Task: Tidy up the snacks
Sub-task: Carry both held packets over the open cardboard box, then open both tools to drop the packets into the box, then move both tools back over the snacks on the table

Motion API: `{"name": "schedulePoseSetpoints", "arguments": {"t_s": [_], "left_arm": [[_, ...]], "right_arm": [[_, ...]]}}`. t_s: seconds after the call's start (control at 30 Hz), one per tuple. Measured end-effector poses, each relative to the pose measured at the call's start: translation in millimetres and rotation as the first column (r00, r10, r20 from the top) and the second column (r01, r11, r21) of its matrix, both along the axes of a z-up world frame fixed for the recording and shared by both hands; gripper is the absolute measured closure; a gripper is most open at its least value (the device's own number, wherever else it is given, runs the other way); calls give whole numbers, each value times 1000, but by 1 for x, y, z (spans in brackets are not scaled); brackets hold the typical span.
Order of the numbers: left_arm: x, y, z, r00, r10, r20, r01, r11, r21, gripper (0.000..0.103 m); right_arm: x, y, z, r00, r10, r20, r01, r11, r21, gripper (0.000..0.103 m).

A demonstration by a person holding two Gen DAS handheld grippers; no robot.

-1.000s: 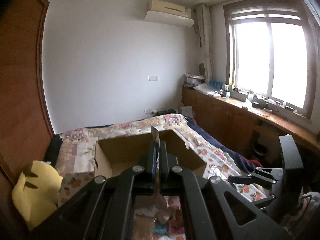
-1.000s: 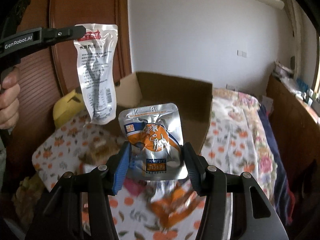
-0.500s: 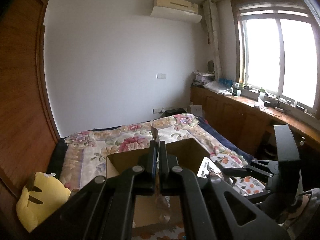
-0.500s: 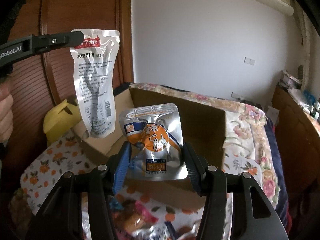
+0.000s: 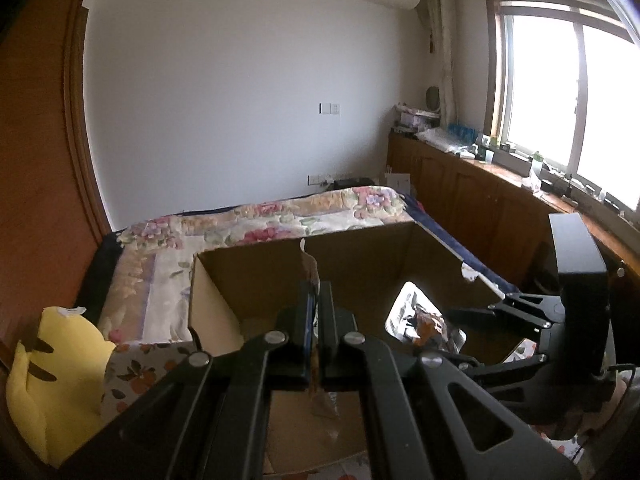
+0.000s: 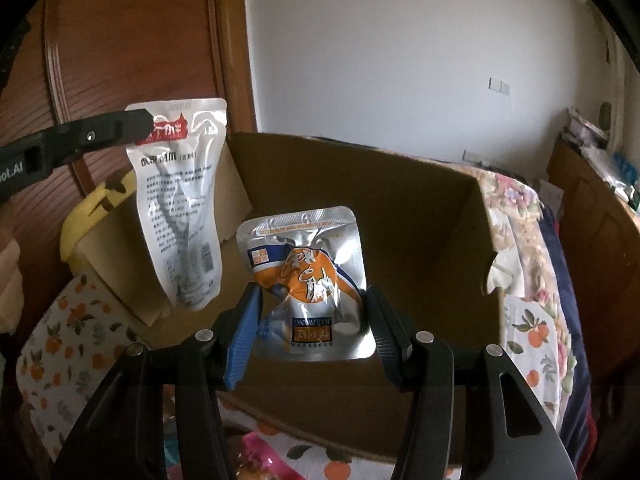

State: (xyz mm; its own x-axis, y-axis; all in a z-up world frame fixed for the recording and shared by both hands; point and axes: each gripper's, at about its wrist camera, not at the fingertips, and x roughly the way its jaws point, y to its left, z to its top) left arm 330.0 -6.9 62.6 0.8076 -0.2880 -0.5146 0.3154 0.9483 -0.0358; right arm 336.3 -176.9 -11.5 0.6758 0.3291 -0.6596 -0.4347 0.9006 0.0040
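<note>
An open cardboard box (image 5: pixel 360 256) (image 6: pixel 460 240) stands on the flowered bed. My left gripper (image 5: pixel 316 304) is shut on the top edge of a clear snack pouch with a red label (image 6: pixel 180 208); in the left wrist view only the pouch's thin edge (image 5: pixel 312 272) shows. The pouch hangs over the box's left side. My right gripper (image 6: pixel 312 316) is shut on a silver and orange foil pouch (image 6: pixel 308 280) and holds it over the box opening. That pouch (image 5: pixel 424 316) and the right gripper also show at the right of the left wrist view.
A yellow plush toy (image 5: pixel 52 376) lies left of the box against the wooden headboard (image 6: pixel 132 40). Several loose snack packets (image 6: pixel 256 452) lie on the orange-print sheet in front of the box. A wooden cabinet (image 5: pixel 500 200) runs under the window at the right.
Both grippers have moved forward with their pouches and now hold them over the open box. The box looms larger and closer in both views.
</note>
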Motion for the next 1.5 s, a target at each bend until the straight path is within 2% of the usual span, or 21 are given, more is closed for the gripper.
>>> {"name": "schedulePoseSetpoints", "arguments": {"t_s": [0.27,0.43,0.57,0.73,0.77,1.0,1.2,1.5], "left_arm": [[2,-11,-17,999,-6,-44,7,1000,22,103],[2,-9,-17,998,-13,-60,13,1000,1,103],[1,-11,-18,998,-2,-61,4,999,35,97],[0,-10,-25,995,4,-95,-1,1000,31,85],[-2,-9,-26,995,4,-97,-1,1000,25,81],[-21,-6,-19,996,3,-84,-3,1000,1,70],[-50,-1,-9,998,-11,-63,8,999,-49,67],[-95,-9,-21,998,3,-63,-4,1000,-29,67]], "right_arm": [[8,2,-6,1000,-12,-16,12,1000,0,48],[12,1,-6,999,-15,-37,15,1000,5,47],[12,2,-5,999,-22,-37,22,1000,3,45],[6,3,-3,999,-31,-22,31,1000,-4,39],[3,3,-3,999,-30,-19,30,1000,-5,39],[-20,-6,4,999,-32,4,32,999,27,39],[-52,-21,12,999,-47,18,45,997,67,36],[-108,-44,18,997,-64,32,61,994,91,30]]}}
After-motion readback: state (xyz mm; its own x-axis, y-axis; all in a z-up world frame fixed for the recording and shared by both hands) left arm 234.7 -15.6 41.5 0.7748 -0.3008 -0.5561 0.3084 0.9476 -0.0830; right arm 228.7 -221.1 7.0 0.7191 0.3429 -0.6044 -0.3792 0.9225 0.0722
